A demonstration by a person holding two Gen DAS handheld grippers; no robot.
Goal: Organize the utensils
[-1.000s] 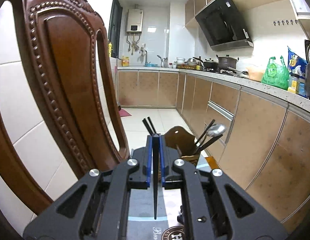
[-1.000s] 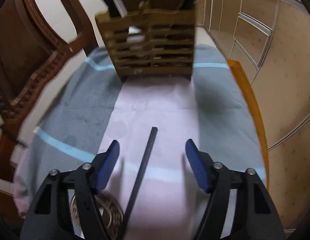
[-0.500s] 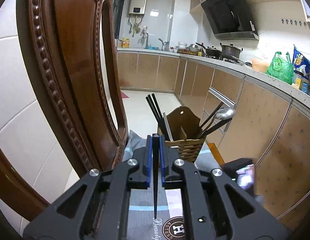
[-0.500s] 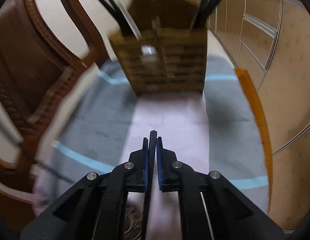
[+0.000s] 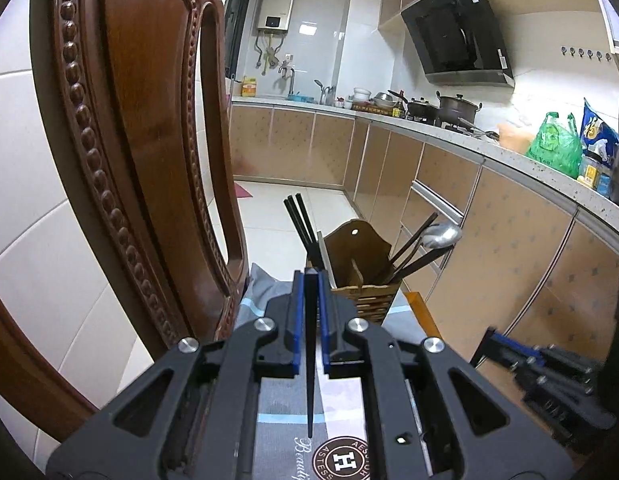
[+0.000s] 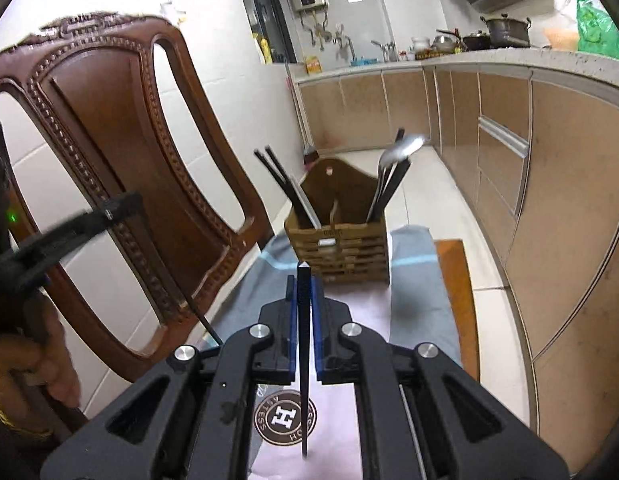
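My left gripper (image 5: 310, 280) is shut on a black chopstick (image 5: 310, 360), held above the cloth. My right gripper (image 6: 303, 286) is shut on another black chopstick (image 6: 304, 360), lifted off the cloth. A wooden slatted utensil holder (image 6: 341, 246) stands at the far end of the cloth; it also shows in the left wrist view (image 5: 365, 284). Its left compartment holds black chopsticks (image 6: 277, 184), its right compartment a metal spoon (image 6: 405, 146) and dark utensils. The left gripper appears at the left edge of the right wrist view (image 6: 121, 204).
A grey, blue-striped cloth (image 6: 421, 304) with a round brown logo (image 6: 285, 418) covers a small wooden table (image 6: 455, 280). A carved wooden chair back (image 6: 121, 160) stands close on the left. Kitchen cabinets (image 6: 549, 200) run along the right.
My right gripper closed on the chopstick lying on the cloth and lifted it, tilting up to face the holder. My left gripper rose slightly, still holding its chopstick.
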